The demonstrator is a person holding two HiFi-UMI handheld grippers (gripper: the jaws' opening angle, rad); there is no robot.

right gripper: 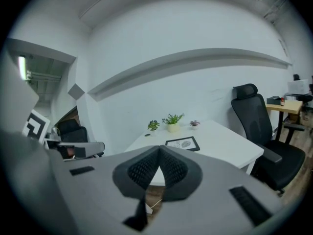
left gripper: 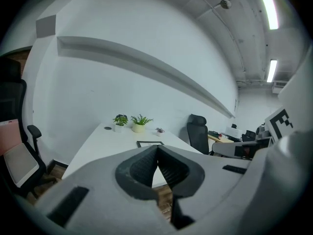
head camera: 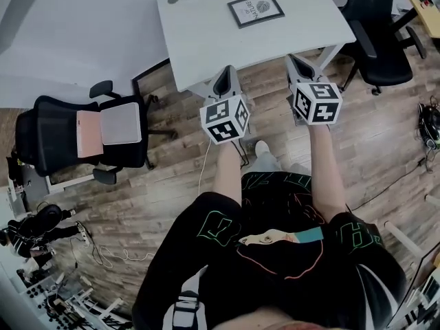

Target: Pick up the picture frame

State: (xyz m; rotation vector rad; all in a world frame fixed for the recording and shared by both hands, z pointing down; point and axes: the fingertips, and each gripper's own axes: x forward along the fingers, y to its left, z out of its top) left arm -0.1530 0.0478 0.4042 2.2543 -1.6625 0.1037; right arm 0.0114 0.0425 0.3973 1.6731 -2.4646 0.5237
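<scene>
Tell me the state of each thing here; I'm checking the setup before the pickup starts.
picture frame: lying flat on the white table, not held.
left gripper: shut, nothing between its jaws.
right gripper: shut, nothing between its jaws.
potted plants: upright near the table's far edge.

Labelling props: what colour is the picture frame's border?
Black; the picture frame shows best in the head view.

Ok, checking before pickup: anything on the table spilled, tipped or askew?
Nothing stands out. The picture frame lies flat on the white table, roughly square with its edges; the potted plants stand upright.
</scene>
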